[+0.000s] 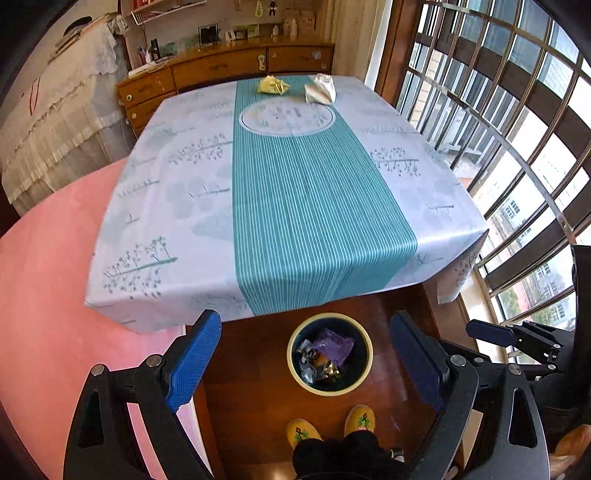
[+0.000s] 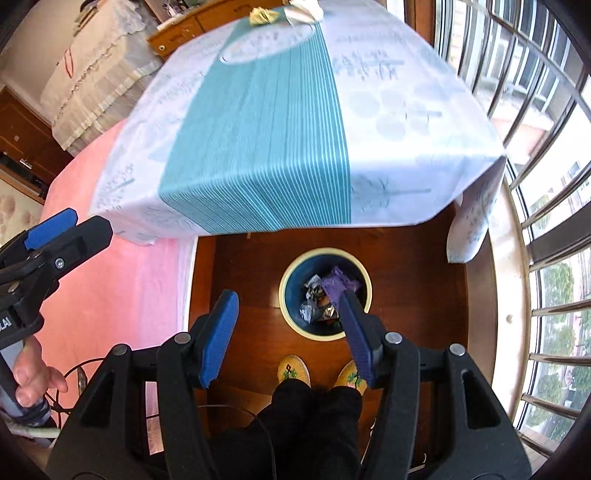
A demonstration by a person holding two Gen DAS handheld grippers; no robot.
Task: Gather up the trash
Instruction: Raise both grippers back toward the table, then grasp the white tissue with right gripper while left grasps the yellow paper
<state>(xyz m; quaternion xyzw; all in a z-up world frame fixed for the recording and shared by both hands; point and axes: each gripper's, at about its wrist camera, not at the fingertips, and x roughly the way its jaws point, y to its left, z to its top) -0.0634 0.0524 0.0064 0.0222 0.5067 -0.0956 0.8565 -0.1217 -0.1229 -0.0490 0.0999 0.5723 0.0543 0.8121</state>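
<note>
A round bin (image 1: 364,363) with a cream rim stands on the wooden floor in front of the table; it holds a purple wrapper (image 1: 334,345) and other scraps. It also shows in the right wrist view (image 2: 286,295). A crumpled yellow wrapper (image 1: 273,85) and a crumpled white paper (image 1: 320,88) lie at the table's far end, also seen in the right wrist view as the yellow wrapper (image 2: 263,15) and the white paper (image 2: 304,9). My left gripper (image 1: 308,354) is open and empty above the bin. My right gripper (image 2: 290,332) is open and empty above the bin.
The table (image 1: 184,184) has a white and teal striped cloth. A pink cloth (image 1: 48,277) covers a surface on the left. A window with bars (image 1: 517,129) runs along the right. A wooden dresser (image 1: 221,70) stands behind. The person's yellow slippers (image 1: 332,424) are by the bin.
</note>
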